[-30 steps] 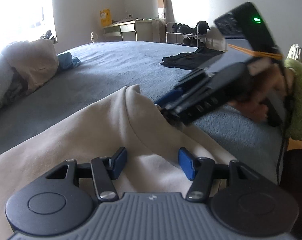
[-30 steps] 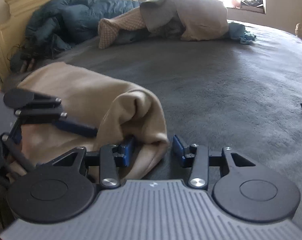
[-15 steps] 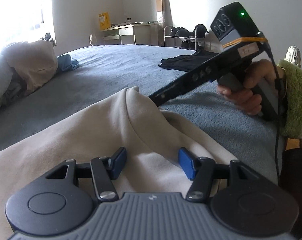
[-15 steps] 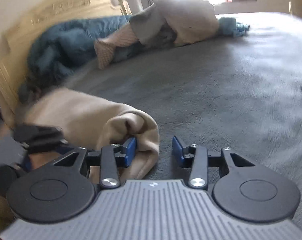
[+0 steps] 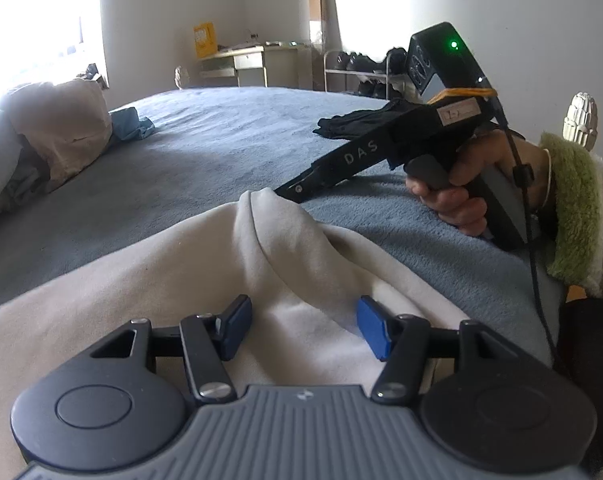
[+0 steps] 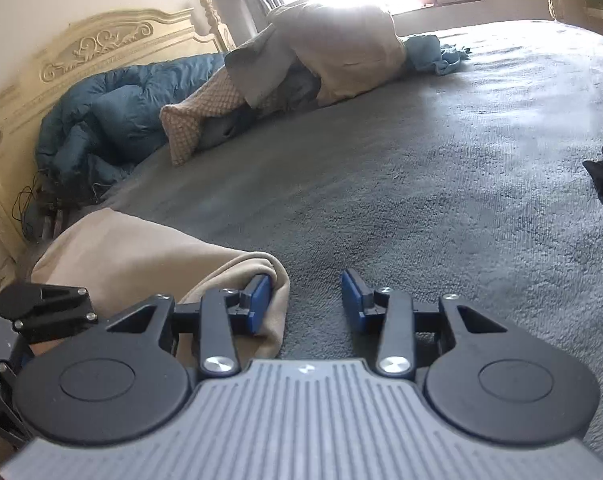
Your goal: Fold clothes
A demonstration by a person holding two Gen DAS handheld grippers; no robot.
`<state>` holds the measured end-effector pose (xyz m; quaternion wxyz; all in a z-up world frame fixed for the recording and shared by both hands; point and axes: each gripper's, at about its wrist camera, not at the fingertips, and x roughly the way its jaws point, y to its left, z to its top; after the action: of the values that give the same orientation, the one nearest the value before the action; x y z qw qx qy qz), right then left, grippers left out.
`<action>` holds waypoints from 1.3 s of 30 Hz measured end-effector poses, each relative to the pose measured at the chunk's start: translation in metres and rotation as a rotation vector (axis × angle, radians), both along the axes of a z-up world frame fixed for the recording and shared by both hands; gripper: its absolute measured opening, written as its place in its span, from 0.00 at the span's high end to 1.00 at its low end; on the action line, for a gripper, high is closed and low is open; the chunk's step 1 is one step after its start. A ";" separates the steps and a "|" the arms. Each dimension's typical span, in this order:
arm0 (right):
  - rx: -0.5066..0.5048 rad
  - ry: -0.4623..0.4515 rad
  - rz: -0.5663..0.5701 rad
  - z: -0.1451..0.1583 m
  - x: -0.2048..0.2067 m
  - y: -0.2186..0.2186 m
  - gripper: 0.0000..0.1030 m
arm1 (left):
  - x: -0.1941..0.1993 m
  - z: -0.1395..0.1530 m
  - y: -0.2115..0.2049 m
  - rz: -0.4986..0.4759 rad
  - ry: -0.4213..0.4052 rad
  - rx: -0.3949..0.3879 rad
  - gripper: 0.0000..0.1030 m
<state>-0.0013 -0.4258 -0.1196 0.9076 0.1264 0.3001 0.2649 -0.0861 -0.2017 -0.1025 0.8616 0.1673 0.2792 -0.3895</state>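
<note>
On grey bed point(image 6: 441, 168), beige sweatshirt point(image 5: 149, 280)

Beige sweatshirt point(image 5: 149, 280) spread on grey-blue bed cover, one edge raised in a rounded fold, collar puckered

A home bedroom: grey-blanketed bed point(image 6: 441, 184) with carved headboard point(image 6: 97, 46), desk point(image 5: 245, 62) and shoe rack point(image 5: 361, 72) beyond

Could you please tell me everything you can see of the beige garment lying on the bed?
The beige garment looks like soft, fleecy knit, with a ribbed edge raised at one corner. It lies partly folded on the grey bed cover. The open left gripper hovers over it; the open right gripper straddles its rolled corner.
</note>
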 end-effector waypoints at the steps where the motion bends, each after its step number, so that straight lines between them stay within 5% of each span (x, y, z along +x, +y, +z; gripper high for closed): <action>1: 0.010 0.005 0.000 -0.001 0.000 -0.002 0.64 | -0.002 0.005 -0.003 -0.024 -0.003 -0.012 0.42; 6: 0.008 0.014 -0.011 0.001 -0.001 -0.008 0.65 | -0.012 0.010 -0.022 -0.147 0.016 -0.019 0.38; 8: -0.053 0.010 -0.098 0.006 -0.003 -0.019 0.69 | -0.017 -0.006 -0.031 -0.180 0.046 0.025 0.38; 11: -0.002 0.027 -0.190 0.019 -0.013 -0.043 0.70 | -0.026 -0.013 -0.033 -0.188 0.012 0.023 0.30; 15: -0.013 -0.108 -0.043 0.050 -0.030 -0.002 0.92 | -0.023 -0.015 -0.034 -0.190 0.028 0.007 0.28; 19: -0.135 -0.151 0.120 0.051 -0.026 0.050 0.94 | -0.022 -0.016 -0.032 -0.193 0.030 -0.005 0.28; 25: -0.105 -0.061 0.007 0.045 -0.022 0.034 0.93 | -0.013 -0.007 -0.023 -0.182 0.089 -0.054 0.29; 31: -0.073 0.029 -0.106 0.040 -0.018 0.018 0.93 | -0.015 0.028 0.027 -0.090 0.168 -0.208 0.32; 34: -0.214 -0.102 -0.143 0.078 -0.037 0.039 0.91 | -0.018 0.045 0.067 0.007 0.175 -0.282 0.32; 39: -0.224 -0.228 -0.058 0.123 -0.045 0.095 0.91 | -0.026 0.059 0.152 0.267 0.127 -0.413 0.32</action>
<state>-0.0460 -0.3305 0.0036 0.9514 0.0023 0.2192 0.2161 -0.1120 -0.0493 -0.0436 0.9020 -0.0753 0.2669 -0.3308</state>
